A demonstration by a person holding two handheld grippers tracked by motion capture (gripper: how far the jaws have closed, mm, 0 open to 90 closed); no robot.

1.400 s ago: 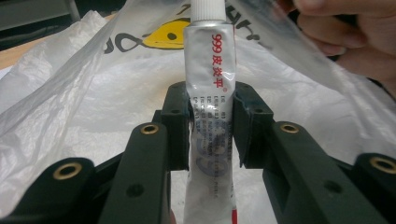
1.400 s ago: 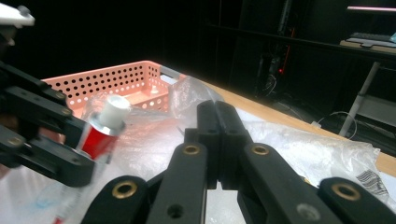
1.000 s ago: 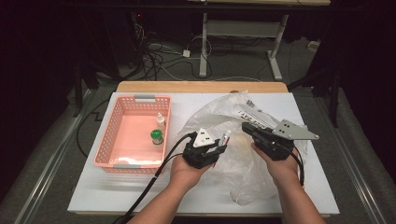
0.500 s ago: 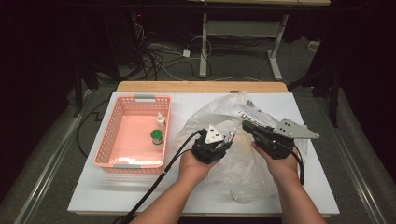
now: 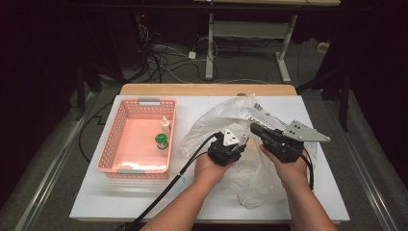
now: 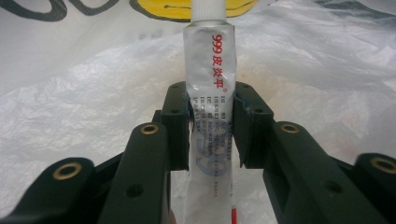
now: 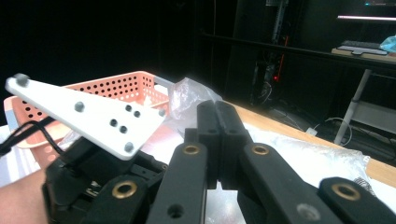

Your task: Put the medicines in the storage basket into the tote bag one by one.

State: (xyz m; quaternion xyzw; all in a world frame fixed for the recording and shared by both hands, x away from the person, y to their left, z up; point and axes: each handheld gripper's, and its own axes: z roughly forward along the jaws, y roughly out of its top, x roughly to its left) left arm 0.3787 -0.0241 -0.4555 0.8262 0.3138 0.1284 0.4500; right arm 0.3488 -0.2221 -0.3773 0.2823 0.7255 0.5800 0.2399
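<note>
The left claw (image 6: 212,126) grips an ointment tube (image 6: 211,93) across its width over the plastic bag (image 5: 250,159), tube's long axis running straight out from the claw. The right claw (image 7: 218,140), pinched closed, sits beside it, while the pink basket (image 5: 108,154) lies to the left.

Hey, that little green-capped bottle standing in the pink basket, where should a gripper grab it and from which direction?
Grip the green-capped bottle around its cap or neck, coming straight down from above. It stands upright on the floor of the pink basket, whose walls would likely block a level approach. A small white bottle stands close behind it, so set the jaws across the other way.
</note>
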